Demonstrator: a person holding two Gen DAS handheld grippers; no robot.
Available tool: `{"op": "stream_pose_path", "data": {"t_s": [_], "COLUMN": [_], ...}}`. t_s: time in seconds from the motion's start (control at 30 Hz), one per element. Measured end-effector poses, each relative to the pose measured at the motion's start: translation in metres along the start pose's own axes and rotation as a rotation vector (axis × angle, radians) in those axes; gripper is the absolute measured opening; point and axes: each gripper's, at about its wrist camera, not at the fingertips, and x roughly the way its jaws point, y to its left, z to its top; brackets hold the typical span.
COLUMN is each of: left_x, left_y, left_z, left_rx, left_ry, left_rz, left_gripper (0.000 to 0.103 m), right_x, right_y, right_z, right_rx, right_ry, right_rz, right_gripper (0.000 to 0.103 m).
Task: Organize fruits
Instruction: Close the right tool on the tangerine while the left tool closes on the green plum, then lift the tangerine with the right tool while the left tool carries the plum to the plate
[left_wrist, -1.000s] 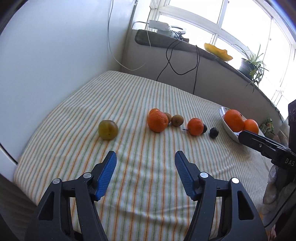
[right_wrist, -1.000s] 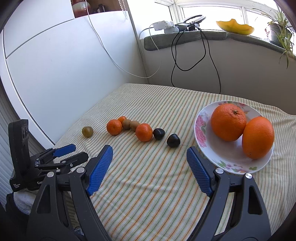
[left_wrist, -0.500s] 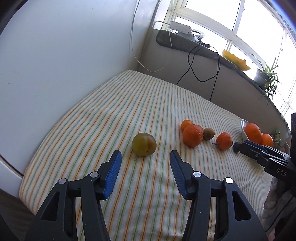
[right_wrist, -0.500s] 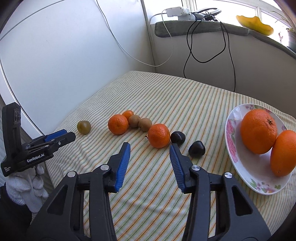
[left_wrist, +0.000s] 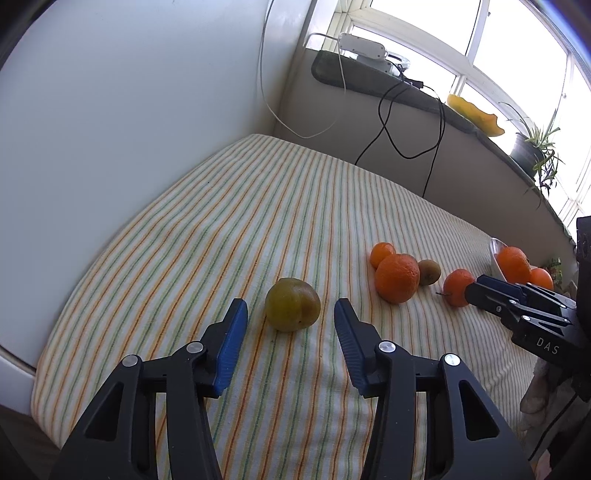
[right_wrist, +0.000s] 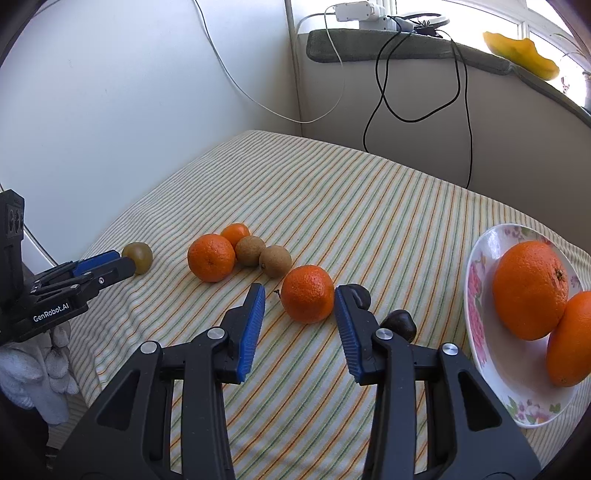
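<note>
Low in the middle of the left wrist view, the left gripper (left_wrist: 290, 319) is closing its blue fingers (left_wrist: 232, 345) around a green-yellow plum (left_wrist: 292, 304). The fingers are not touching it yet. The plum is sitting on the striped table (left_wrist: 258, 206). At the right edge, the right gripper (left_wrist: 476, 290) is reaching toward a small mandarin (left_wrist: 457, 287).

Low in the middle of the right wrist view, the right gripper (right_wrist: 299, 314) is closing too. The small mandarin (right_wrist: 307, 294) is sitting between its fingers (right_wrist: 252, 334), with a gap on the left side. Two big oranges (right_wrist: 530, 290) are lying in a flowered plate (right_wrist: 484, 354) at the right.
</note>
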Motion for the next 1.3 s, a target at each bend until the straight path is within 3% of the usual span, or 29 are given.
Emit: {"op": "stream_pose_path", "data": {"t_s": [0.23, 0.37, 0.5, 0.6, 0.8, 1.03, 1.3], "left_x": [0.010, 0.012, 0.014, 0.013, 0.013, 0.013, 0.014], "left_y": [0.003, 0.005, 0.007, 0.006, 0.004, 0.004, 0.008], "left_z": [0.001, 0.001, 0.002, 0.002, 0.001, 0.002, 0.002], "left_rx": [-0.012, -0.016, -0.024, -0.019, -0.010, -0.023, -0.024], "left_ry": [0.024, 0.029, 0.033, 0.032, 0.031, 0.032, 0.033], "left_rz": [-0.001, -0.012, -0.024, -0.034, -0.030, -0.037, -0.038], "left_gripper": [0.047, 0.041, 0.036, 0.031, 0.030, 0.031, 0.035], "right_x": [0.006, 0.007, 0.006, 0.006, 0.006, 0.008, 0.014], "right_y": [0.008, 0.012, 0.015, 0.012, 0.015, 0.020, 0.022], "right_z": [0.000, -0.001, -0.003, -0.001, -0.001, 0.001, 0.002], "right_rx": [-0.069, -0.111, -0.134, -0.115, -0.124, -0.157, -0.201], "right_ry": [0.009, 0.013, 0.009, 0.015, 0.012, 0.022, 0.055], "right_rz": [-0.044, -0.068, -0.092, -0.071, -0.062, -0.071, -0.105], "right_gripper": [0.039, 0.039, 0.027, 0.025, 0.021, 0.022, 0.031]}}
